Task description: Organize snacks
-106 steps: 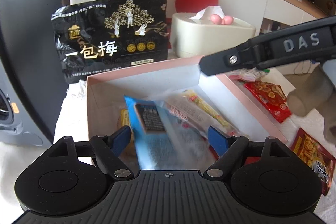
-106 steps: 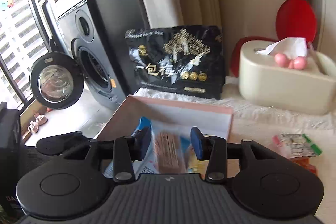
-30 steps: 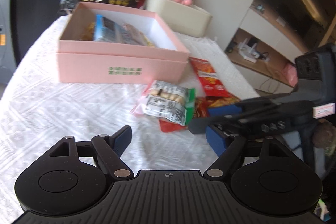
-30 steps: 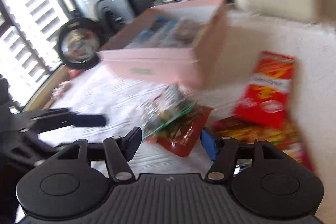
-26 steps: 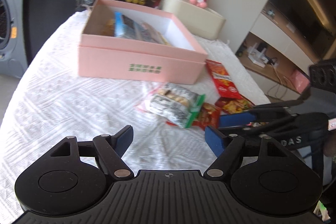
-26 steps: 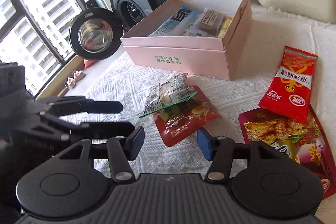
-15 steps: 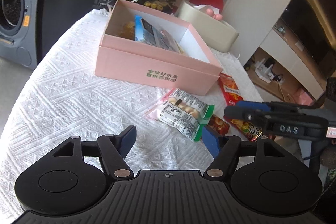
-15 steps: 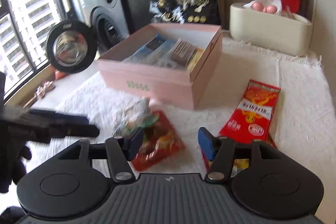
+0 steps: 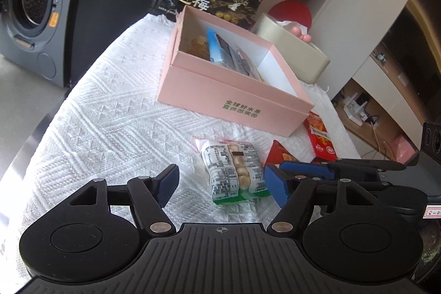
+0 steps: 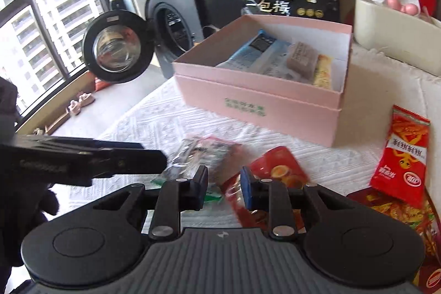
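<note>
Right gripper (image 10: 223, 185) has pinched its jaws narrow, seemingly on the red snack packet (image 10: 273, 172), though blur hides the contact. Left gripper (image 9: 224, 181) gapes wide above the white biscuit pack (image 9: 234, 170), near the pink box (image 9: 234, 98) mid-table.

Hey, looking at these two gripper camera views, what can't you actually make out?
- Right gripper, right wrist view: whether its pads pinch the red packet is unclear.
- Green-edged packet, same view: print blurred.
- Pink box, left wrist view: near wall hides lower contents.
- Noodle packet, right view: cut off by the edge.
</note>
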A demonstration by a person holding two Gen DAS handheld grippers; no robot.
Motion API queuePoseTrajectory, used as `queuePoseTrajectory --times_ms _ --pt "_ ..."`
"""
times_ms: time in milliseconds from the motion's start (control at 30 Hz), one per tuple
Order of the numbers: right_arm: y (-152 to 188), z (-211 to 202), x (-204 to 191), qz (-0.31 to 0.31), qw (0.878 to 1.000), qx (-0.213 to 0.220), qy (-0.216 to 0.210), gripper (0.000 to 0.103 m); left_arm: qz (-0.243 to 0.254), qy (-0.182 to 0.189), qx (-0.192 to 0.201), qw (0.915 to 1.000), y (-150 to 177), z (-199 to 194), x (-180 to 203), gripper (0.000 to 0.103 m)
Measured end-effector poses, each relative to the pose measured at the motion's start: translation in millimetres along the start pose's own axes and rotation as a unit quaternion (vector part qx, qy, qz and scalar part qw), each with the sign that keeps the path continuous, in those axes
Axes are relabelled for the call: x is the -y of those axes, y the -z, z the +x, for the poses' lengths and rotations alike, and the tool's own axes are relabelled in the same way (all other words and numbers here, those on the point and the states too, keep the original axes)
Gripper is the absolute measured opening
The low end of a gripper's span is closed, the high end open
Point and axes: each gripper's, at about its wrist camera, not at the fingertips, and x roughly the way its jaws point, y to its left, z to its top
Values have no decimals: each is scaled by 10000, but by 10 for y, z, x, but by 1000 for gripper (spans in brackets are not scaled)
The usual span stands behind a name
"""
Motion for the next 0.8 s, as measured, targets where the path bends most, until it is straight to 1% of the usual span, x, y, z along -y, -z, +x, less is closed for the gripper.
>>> queuePoseTrajectory --times_ms 33,67,100,133,167,200,233,267,300,400,467,567,667,800 --pt "16 -23 -11 -70 9999 44 77 26 26 10 -27 10000 4 14 16 74" --pt "40 -52 -21 -160 9995 108 255 26 64 18 -59 10000 9 35 35 74" --pt "65 -74 -21 -242 9986 146 443 30 109 22 -89 9999 9 58 57 74" --pt "100 -101 -9 -322 9971 181 658 38 156 23 -114 9998 5 81 83 74" --pt "135 -125 29 -361 9957 208 828 43 218 23 -139 9997 1 110 112 74" --pt "172 -144 67 -361 9944 223 967 53 280 23 -155 9995 -8 138 148 74" --pt "210 -163 107 -343 9933 230 1077 58 352 29 -170 9992 -14 167 190 74" --pt "247 -186 147 -313 9925 242 1159 60 434 29 -183 9989 -20 196 235 74" --pt "282 -218 189 -277 9920 277 1201 63 542 9 -194 9983 -25 227 288 74" --pt "369 -305 306 -151 9886 364 1456 64 967 -145 -217 9950 -8 311 467 74" --pt "419 -336 400 -7 9854 433 1648 64 1270 -226 -265 9913 21 365 577 74" --pt "495 -376 480 110 9826 608 1749 65 1644 -411 -310 9851 65 428 656 74" --pt "560 -364 467 69 9790 742 1896 66 1602 -543 -354 9850 67 425 577 74" --pt "558 -318 412 -99 9762 733 2039 68 1631 -1018 -300 9809 30 362 407 74"
